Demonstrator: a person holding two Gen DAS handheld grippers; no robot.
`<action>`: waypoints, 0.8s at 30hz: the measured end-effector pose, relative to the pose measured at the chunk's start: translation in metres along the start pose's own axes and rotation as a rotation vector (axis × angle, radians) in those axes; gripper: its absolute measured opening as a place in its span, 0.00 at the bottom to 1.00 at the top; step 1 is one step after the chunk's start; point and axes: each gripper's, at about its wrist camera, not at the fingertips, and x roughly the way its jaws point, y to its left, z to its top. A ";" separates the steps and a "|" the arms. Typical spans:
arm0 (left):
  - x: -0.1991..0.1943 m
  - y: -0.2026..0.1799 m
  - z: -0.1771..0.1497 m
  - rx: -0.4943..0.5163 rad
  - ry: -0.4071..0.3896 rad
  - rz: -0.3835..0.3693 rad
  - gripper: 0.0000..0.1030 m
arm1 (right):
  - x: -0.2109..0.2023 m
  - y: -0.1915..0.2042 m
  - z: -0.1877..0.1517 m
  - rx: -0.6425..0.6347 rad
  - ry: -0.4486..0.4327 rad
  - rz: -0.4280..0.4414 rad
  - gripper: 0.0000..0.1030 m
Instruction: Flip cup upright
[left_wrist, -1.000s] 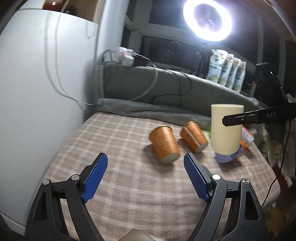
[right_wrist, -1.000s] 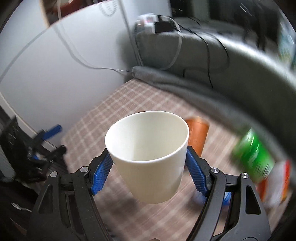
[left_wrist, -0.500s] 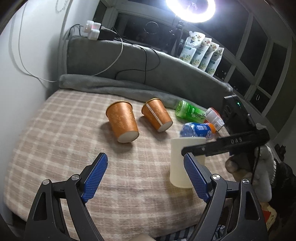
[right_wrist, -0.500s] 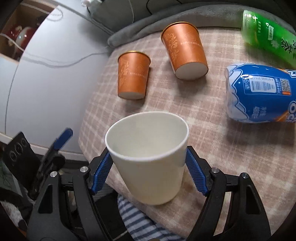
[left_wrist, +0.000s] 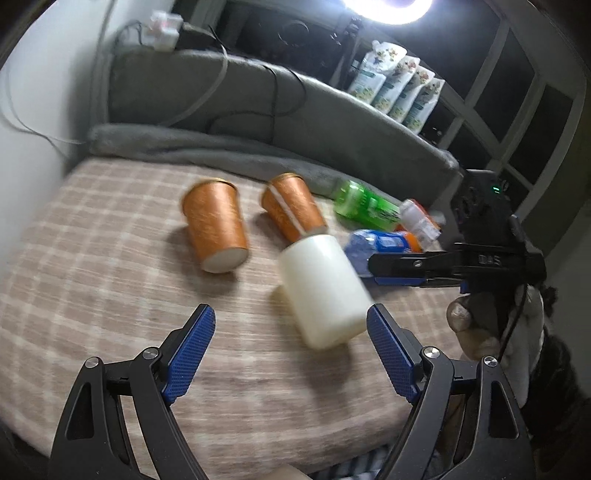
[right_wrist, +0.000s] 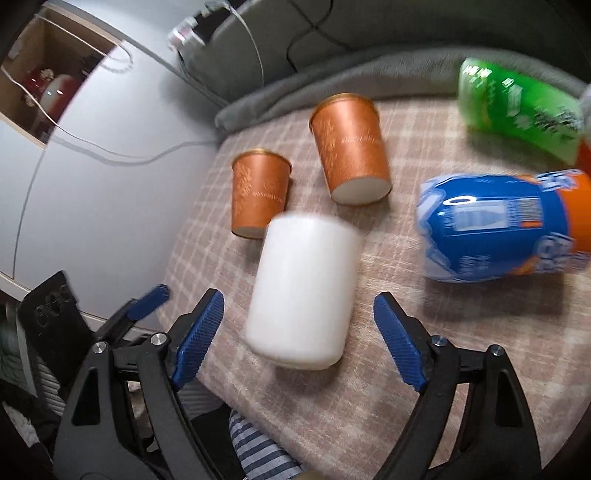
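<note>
A smooth white paper cup (right_wrist: 301, 295), motion-blurred and tilted, sits on the checked woven blanket (right_wrist: 406, 369) between the spread blue ribbed pads of the right hand-held gripper (right_wrist: 299, 339), untouched. The left hand-held gripper (left_wrist: 291, 350) gapes wide, empty. Two copper-coloured cups (left_wrist: 216, 229) lie farther back.

This is a room in a home. A checked blanket (left_wrist: 110, 295) covers the surface beside a grey cushion (left_wrist: 258, 110). A ring light (left_wrist: 388, 7) and snack pouches (left_wrist: 399, 96) stand by the dark window (left_wrist: 524, 122).

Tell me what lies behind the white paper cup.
Behind the blurred white paper cup: two orange paper cups lying on the checked blanket. It covers part of the left one's base.
</note>
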 end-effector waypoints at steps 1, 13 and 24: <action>0.005 0.000 0.002 -0.020 0.021 -0.028 0.82 | -0.011 0.000 -0.005 0.001 -0.030 -0.007 0.83; 0.080 0.028 0.026 -0.340 0.233 -0.190 0.80 | -0.092 -0.014 -0.070 0.050 -0.215 -0.088 0.84; 0.099 0.032 0.031 -0.346 0.291 -0.164 0.76 | -0.113 -0.027 -0.086 0.086 -0.270 -0.115 0.84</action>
